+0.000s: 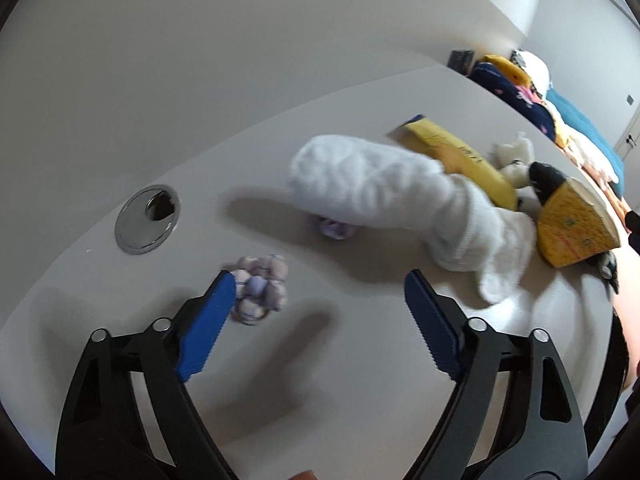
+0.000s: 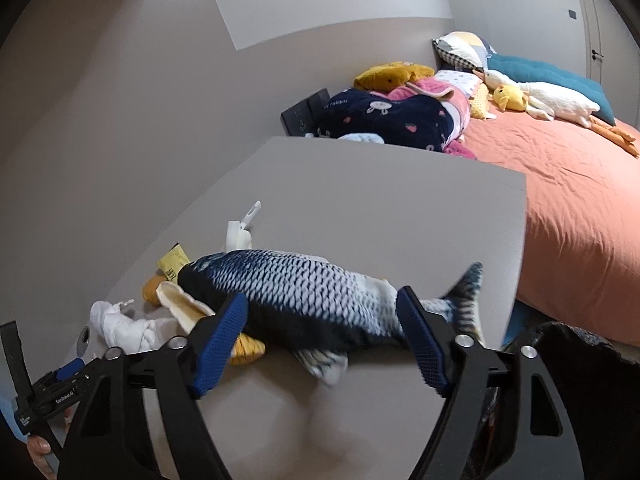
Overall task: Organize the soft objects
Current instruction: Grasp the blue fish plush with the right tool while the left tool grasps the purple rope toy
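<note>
While the plush fish (image 2: 304,300) lies crosswise between its spread pads, the right gripper (image 2: 322,312) grasps nothing. The left gripper (image 1: 320,294) is likewise released, beside a scrunchie (image 1: 262,282).

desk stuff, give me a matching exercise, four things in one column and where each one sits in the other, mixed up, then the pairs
Things:
1. fish plush
2. white towel
3. purple scrunchie
4. metal cable grommet

Places:
A. set into the desk top, left of the towel in the left wrist view
B. beside the left gripper's left fingertip
C. lying across the desk beyond the right gripper's open fingers
D. draped against the yellow banana plush

Pairs: 1-C, 2-D, 3-B, 4-A
</note>
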`<action>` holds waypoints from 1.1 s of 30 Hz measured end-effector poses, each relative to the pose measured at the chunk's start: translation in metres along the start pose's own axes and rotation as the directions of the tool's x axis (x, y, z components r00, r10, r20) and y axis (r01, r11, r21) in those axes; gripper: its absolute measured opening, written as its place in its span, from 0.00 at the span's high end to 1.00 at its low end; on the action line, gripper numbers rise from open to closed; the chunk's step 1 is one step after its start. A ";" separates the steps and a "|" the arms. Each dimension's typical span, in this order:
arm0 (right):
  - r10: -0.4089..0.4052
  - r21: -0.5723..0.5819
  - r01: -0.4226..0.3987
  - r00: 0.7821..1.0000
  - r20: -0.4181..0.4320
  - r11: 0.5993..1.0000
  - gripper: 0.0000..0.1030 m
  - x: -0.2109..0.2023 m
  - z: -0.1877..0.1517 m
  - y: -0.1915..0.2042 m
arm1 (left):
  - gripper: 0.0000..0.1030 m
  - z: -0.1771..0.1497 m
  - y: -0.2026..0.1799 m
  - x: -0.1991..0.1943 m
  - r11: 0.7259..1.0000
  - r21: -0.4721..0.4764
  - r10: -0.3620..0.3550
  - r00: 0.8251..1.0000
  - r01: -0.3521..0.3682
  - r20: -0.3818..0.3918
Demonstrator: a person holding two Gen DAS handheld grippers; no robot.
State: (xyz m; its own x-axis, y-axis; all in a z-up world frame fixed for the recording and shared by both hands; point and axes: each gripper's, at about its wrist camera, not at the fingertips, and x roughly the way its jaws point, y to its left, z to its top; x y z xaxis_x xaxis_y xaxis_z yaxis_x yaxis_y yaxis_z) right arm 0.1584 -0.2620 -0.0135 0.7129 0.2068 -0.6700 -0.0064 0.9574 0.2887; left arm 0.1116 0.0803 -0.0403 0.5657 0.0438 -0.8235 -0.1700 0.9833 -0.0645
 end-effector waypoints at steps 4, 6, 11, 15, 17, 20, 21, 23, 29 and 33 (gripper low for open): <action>0.007 0.000 -0.007 0.999 -0.040 1.000 0.27 0.020 0.003 0.004 | 0.24 -0.003 0.009 0.008 1.000 -0.004 0.022 1.000 -0.022 -0.014; 0.004 0.000 -0.004 0.998 -0.058 1.000 0.30 0.029 0.003 0.004 | 0.26 -0.004 0.011 0.010 0.999 -0.008 0.032 0.999 -0.033 -0.017; 0.014 0.007 -0.013 0.993 -0.116 1.000 0.42 0.048 -0.004 0.003 | 0.43 -0.006 0.025 0.015 0.998 -0.012 0.056 0.998 -0.056 -0.013; 0.048 0.014 -0.047 0.990 -0.133 0.999 0.51 0.053 -0.011 0.003 | 0.59 -0.008 0.031 0.012 0.998 -0.019 0.062 0.998 -0.062 -0.002; 0.052 0.011 -0.051 0.990 -0.131 0.999 0.68 0.051 -0.011 0.002 | 0.65 -0.009 0.032 0.010 0.997 -0.011 0.072 0.997 -0.072 0.004; 0.054 0.000 -0.054 0.991 -0.124 0.999 0.81 0.050 -0.012 0.003 | 0.71 -0.008 0.031 0.011 0.997 0.001 0.082 0.997 -0.082 0.009; 0.057 -0.002 -0.058 0.991 -0.117 0.998 0.83 0.047 -0.013 0.003 | 0.74 -0.008 0.031 0.011 0.997 0.001 0.082 0.997 -0.082 0.009; 0.065 0.000 -0.065 0.993 -0.097 0.998 0.86 0.042 -0.014 0.004 | 0.78 -0.007 0.032 0.008 0.997 -0.002 0.079 0.997 -0.079 0.012; 0.051 -0.016 -0.052 0.998 -0.048 0.999 0.87 0.021 -0.011 0.006 | 0.81 -0.005 0.035 -0.010 1.000 -0.020 0.005 1.000 -0.005 0.011; 0.049 -0.012 -0.049 0.999 -0.005 0.999 0.87 0.001 -0.006 0.004 | 0.81 -0.003 0.029 -0.015 0.999 -0.028 -0.022 1.000 0.022 0.010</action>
State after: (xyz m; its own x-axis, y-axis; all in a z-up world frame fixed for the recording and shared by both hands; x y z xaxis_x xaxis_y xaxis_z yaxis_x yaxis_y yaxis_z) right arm 0.1553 -0.2573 -0.0172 0.7084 0.2541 -0.6586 -0.0494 0.9485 0.3128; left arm 0.0958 0.1077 -0.0316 0.5775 0.0238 -0.8161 -0.1801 0.9787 -0.0990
